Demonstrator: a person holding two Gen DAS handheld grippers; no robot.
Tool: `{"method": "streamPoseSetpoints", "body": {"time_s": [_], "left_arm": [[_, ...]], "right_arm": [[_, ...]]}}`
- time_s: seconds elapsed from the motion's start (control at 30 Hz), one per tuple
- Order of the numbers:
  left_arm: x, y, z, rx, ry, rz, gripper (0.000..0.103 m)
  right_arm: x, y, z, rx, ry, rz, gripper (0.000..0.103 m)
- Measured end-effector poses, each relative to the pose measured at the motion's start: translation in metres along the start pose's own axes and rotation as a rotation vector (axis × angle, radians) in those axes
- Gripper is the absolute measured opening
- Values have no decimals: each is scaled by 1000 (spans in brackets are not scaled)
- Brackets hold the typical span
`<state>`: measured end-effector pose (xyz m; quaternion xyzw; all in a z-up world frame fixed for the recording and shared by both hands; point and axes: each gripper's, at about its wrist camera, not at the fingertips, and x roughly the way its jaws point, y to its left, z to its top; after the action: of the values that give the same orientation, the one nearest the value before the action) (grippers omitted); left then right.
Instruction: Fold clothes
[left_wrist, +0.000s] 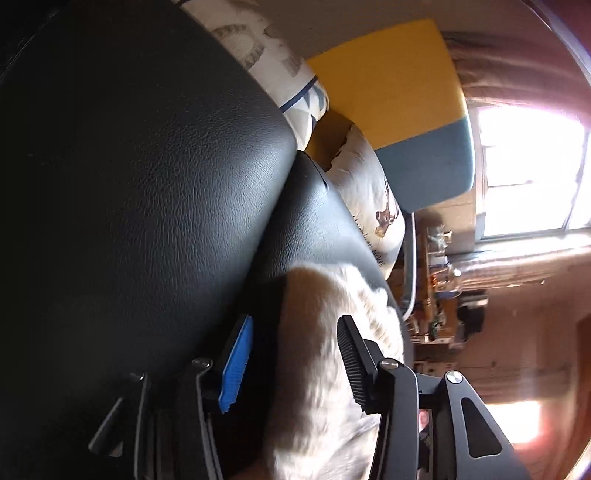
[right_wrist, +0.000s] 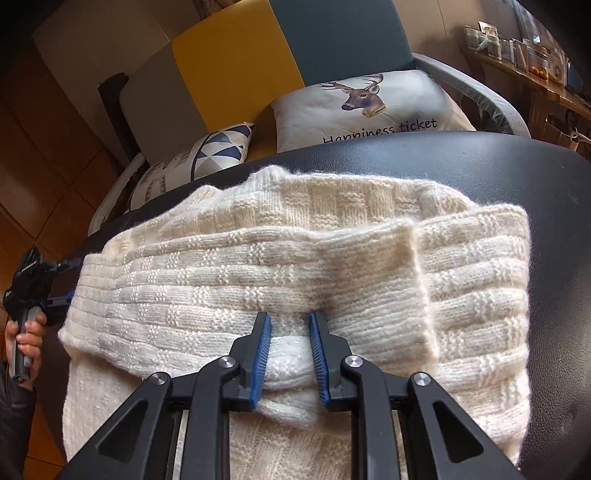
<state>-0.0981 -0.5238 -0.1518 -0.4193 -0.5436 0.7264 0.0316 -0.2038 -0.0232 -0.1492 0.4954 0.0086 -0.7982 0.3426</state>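
Observation:
A cream knitted sweater (right_wrist: 280, 258) lies partly folded on a black leather seat (right_wrist: 517, 177), with a sleeve laid across its body. My right gripper (right_wrist: 290, 321) is shut on a bunched fold of the sweater at its near edge. In the left wrist view the camera is rolled sideways; my left gripper (left_wrist: 293, 325) has its jaws apart around the sweater's edge (left_wrist: 325, 332), one finger against the black seat (left_wrist: 147, 184). The left gripper also shows at the sweater's left edge in the right wrist view (right_wrist: 55, 284), held by a hand.
Behind the seat stand a deer-print cushion (right_wrist: 373, 107), a triangle-pattern cushion (right_wrist: 207, 155) and a yellow and blue chair back (right_wrist: 258, 48). A wooden shelf with small items (right_wrist: 524, 48) is at the far right. The floor is brown wood (right_wrist: 37, 166).

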Motion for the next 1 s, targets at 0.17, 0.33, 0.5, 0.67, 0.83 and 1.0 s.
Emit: {"method": "streamPoseSetpoints", "body": {"time_s": [0.17,0.33,0.5,0.67,0.83,1.0], "left_arm": [[11,-4,22,28,43,-80,49],[34,-14,36,45,68,-145,49],[22,-41,30,178,-6,-82,22],[21,-80,-1,503,-185,444,13],[14,-67,23,312,-174,328,20],[-15,-78,12,353,-160,194,32]], "right_arm": [[0,-1,-1,-3,-5,9,21],[0,-5,-1,5,-8,25,20],[2,18,-8,-119,-42,-133,17],[12,54,-19,-304,-66,-341,18],[5,32,-12,-182,-59,-223,18],[5,35,-6,-189,-23,-215,18]]}}
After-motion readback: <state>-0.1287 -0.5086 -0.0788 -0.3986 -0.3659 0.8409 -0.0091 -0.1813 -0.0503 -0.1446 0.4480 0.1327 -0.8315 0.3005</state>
